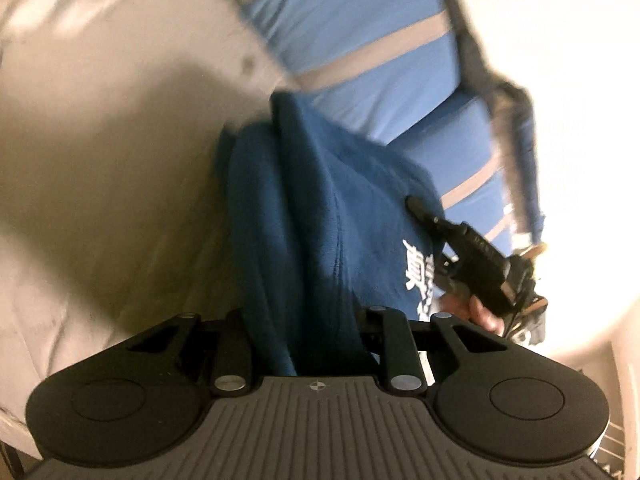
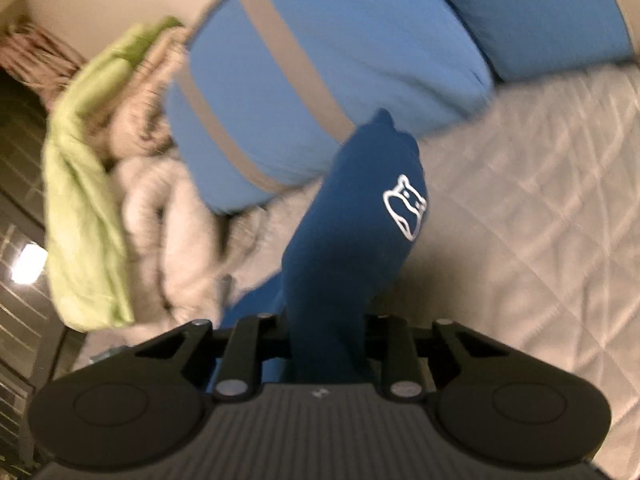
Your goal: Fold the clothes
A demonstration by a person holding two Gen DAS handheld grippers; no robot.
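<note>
While quilted bed (image 2: pixel 540 208) lies bare rightward, both tools (image 1: pixel 308 344) (image 2: pixel 326 344) clench the navy garment (image 2: pixel 360 216).

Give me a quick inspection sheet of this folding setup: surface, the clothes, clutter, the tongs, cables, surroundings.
Surface: pale quilted bed cover, creased.
Job's things: dark blue fleece garment with white printed logo, lifted off the bed and bunched between both tongs.
Clutter: two light blue pillows with grey stripes; lime green cloth draped over a heap of pale bedding.
Grippers: left tongs shut on the garment; right tongs shut on it too. The right tool shows in the left view, a hand behind it.
Cables: thin wires on the right tool.
Surroundings: dim room, bright lamp at left; image blurred.
</note>
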